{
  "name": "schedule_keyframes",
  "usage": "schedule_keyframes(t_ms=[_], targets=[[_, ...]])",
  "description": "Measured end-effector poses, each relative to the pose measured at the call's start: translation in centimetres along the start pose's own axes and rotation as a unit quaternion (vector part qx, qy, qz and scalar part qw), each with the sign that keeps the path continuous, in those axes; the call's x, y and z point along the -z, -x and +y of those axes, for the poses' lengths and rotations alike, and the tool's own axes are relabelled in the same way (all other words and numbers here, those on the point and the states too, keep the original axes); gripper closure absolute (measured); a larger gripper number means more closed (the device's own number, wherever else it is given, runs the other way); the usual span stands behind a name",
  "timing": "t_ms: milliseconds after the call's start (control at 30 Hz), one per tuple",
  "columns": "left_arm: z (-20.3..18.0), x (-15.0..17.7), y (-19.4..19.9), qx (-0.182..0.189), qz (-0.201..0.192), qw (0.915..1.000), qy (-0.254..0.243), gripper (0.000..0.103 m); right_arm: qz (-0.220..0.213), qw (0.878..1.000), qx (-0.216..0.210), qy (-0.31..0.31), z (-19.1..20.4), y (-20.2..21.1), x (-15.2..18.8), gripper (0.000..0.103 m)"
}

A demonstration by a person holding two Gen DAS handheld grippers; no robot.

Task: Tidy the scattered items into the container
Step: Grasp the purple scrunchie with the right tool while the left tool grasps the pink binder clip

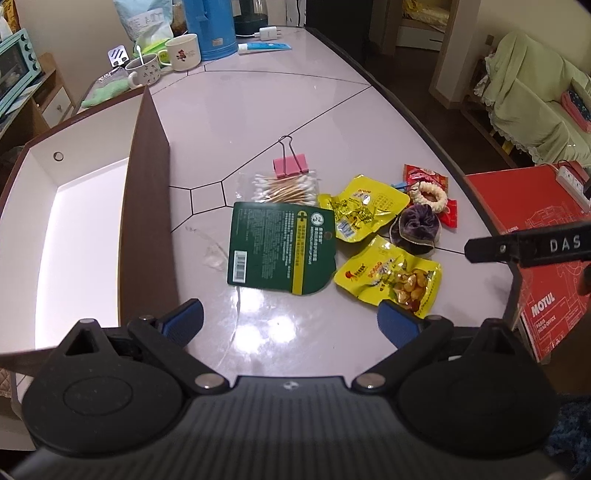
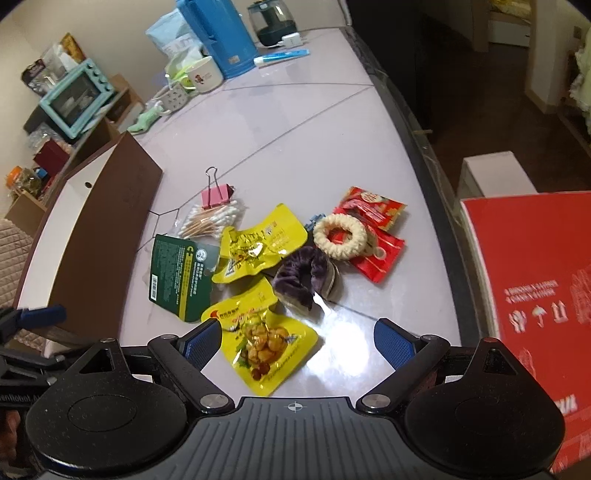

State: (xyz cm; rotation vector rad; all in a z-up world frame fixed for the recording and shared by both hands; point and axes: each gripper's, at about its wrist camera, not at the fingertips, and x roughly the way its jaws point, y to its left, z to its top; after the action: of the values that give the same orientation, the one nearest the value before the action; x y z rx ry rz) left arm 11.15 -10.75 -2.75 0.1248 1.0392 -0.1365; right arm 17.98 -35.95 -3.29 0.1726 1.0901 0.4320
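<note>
A brown box with a white inside (image 1: pixel 85 206) stands at the left; it also shows in the right wrist view (image 2: pixel 96 206). Scattered on the table lie a green packet (image 1: pixel 280 247), cotton swabs (image 1: pixel 284 188), a pink binder clip (image 1: pixel 290 164), two yellow snack bags (image 1: pixel 362 210) (image 1: pixel 391 277), a purple scrunchie (image 1: pixel 417 227), a cream scrunchie (image 1: pixel 430 195) and red packets (image 1: pixel 424 173). My left gripper (image 1: pixel 291 323) is open and empty, just short of the green packet. My right gripper (image 2: pixel 297 341) is open over the near yellow snack bag (image 2: pixel 266 343).
A red carton (image 2: pixel 532 295) stands off the table's right edge. At the far end are a blue jug (image 1: pixel 212 26), mugs (image 1: pixel 183 51), a toothpaste tube (image 1: pixel 264 47) and a green cloth (image 1: pixel 107 94). A teal oven (image 2: pixel 75 96) sits at the left.
</note>
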Motion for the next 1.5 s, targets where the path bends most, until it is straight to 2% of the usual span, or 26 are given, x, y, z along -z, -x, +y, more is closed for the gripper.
schedule_keyframes(t_ms=[100, 133, 167, 200, 400, 767, 800, 833, 867, 933, 1200, 1467, 1500], targets=[[0.0, -0.7, -0.6, -0.010, -0.001, 0.9999, -0.005, 0.004, -0.001, 1.000, -0.001, 0.014, -0.5, -1.8, -0.3, 0.012], [0.1, -0.8, -0.9, -0.011, 0.001, 0.9999, -0.003, 0.004, 0.002, 1.000, -0.003, 0.015, -0.6, -2.5, -0.5, 0.031], [0.2, -0.9, -1.3, -0.012, 0.004, 0.9999, 0.001, 0.004, 0.008, 1.000, -0.009, 0.012, -0.8, -3.2, -0.7, 0.041], [0.3, -0.9, -1.6, -0.011, 0.007, 0.9999, 0.004, 0.005, 0.014, 1.000, -0.014, 0.010, -1.0, -3.8, -0.8, 0.045], [1.0, -0.6, -3.0, -0.014, 0.030, 0.9992, 0.022, 0.006, 0.021, 1.000, -0.018, -0.001, -1.2, -5.7, -1.7, 0.045], [2.2, -1.6, -4.9, -0.011, 0.043, 0.9983, 0.037, 0.006, 0.036, 0.999, 0.006, 0.002, -1.1, -8.2, -2.5, 0.046], [2.3, -1.7, -5.2, -0.009, 0.044, 0.9982, 0.038, 0.006, 0.037, 0.999, 0.008, 0.005, -1.0, -8.3, -2.4, 0.063], [2.3, -1.8, -5.4, -0.008, 0.045, 0.9982, 0.038, 0.006, 0.038, 0.999, 0.011, 0.009, -1.0, -8.3, -2.4, 0.073], [2.3, -1.9, -5.7, -0.006, 0.045, 0.9983, 0.037, 0.006, 0.038, 0.999, 0.011, 0.009, -1.1, -8.4, -2.3, 0.073], [2.2, -2.1, -6.1, -0.002, 0.046, 0.9984, 0.034, 0.006, 0.038, 0.999, 0.013, 0.008, -1.4, -8.3, -2.3, 0.082], [1.8, -2.8, -7.6, 0.007, 0.046, 0.9988, 0.015, 0.006, 0.041, 0.999, 0.004, 0.009, -1.7, -7.3, -2.1, 0.086], [1.9, -5.7, -8.2, 0.012, 0.007, 0.9999, 0.003, 0.018, 0.037, 0.999, -0.002, 0.003, -1.9, -5.3, -2.8, 0.086], [2.0, -6.3, -8.4, 0.013, 0.001, 0.9999, 0.003, 0.022, 0.035, 0.999, -0.001, 0.001, -2.0, -5.0, -2.9, 0.086]])
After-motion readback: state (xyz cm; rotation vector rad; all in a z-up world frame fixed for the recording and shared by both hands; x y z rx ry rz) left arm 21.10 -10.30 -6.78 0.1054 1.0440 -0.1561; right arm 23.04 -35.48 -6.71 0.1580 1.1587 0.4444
